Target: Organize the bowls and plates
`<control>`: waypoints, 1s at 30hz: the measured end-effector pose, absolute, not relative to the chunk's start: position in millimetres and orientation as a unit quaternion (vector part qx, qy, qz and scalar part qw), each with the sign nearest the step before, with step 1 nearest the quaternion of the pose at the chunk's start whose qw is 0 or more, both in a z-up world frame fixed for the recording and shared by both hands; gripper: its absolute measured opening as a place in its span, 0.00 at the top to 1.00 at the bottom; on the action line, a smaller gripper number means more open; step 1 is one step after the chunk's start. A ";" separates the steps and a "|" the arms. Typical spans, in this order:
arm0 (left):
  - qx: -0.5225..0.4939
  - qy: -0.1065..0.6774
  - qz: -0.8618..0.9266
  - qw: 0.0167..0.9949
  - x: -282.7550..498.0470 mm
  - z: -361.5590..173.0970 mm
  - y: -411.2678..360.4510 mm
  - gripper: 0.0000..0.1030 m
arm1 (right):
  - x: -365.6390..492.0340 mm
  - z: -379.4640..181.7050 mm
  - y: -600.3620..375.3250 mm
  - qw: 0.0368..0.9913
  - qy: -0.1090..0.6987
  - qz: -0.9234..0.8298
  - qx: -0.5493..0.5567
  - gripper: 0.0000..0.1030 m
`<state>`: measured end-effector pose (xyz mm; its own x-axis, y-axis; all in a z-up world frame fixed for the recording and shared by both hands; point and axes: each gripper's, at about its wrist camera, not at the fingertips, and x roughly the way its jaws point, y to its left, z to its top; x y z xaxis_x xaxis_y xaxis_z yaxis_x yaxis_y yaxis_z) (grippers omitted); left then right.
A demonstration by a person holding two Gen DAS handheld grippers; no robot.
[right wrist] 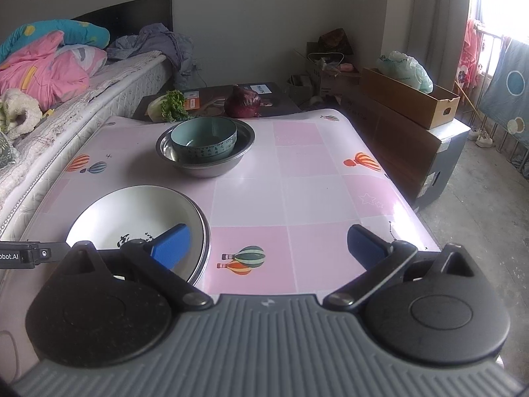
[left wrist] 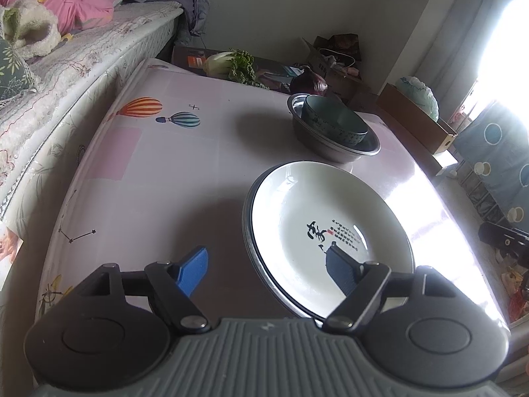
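Observation:
A white plate with black calligraphy lies on a metal plate at the near side of the pink table. Farther back, a teal bowl sits inside a steel basin. My left gripper is open above the plates' near-left rim, one finger over the white plate and the other over the table. My right gripper is open wide and holds nothing. Its left finger hangs over the plates' right rim, and its right finger is near the table's edge.
A bed with bedding runs along the table's left side. Leafy greens and a dark red vegetable lie on a low dark surface behind the table. Cardboard boxes stand at the right. A black labelled bar pokes in at the left.

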<state>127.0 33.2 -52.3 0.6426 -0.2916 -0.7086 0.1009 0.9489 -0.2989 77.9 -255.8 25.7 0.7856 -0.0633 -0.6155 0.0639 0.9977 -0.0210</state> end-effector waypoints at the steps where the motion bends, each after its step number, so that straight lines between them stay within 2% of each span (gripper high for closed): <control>1: -0.116 0.409 -0.109 0.898 127.3 -52.7 33.0 0.22 | 77.3 25.3 -256.7 0.945 0.324 -0.037 -0.002 0.01; 7: -0.116 0.415 -0.105 0.896 130.7 -55.9 32.2 0.22 | 77.4 24.1 -267.0 0.947 0.317 -0.046 0.007 0.01; 13: -0.117 0.417 -0.104 0.895 132.2 -59.0 32.0 0.22 | 71.0 20.4 -281.1 0.948 0.310 -0.004 0.069 0.01; 23: -0.116 0.422 -0.117 0.892 138.7 -63.7 29.5 0.22 | 78.6 -4.2 -270.3 0.930 0.345 0.040 0.118 0.02; 25: -0.120 0.426 -0.125 0.888 143.9 -66.2 29.1 0.24 | 86.1 -12.7 -269.1 0.923 0.356 0.053 0.136 0.03; 30: -0.132 0.439 -0.146 0.877 154.3 -71.7 26.5 0.30 | 105.0 -35.0 -266.7 0.902 0.391 0.064 0.171 0.21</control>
<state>154.3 26.5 -71.7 0.5718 -0.3712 -0.7316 0.1393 0.9228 -0.3593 105.0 -266.7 -35.0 0.6863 0.2489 -0.6834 0.0183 0.9334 0.3583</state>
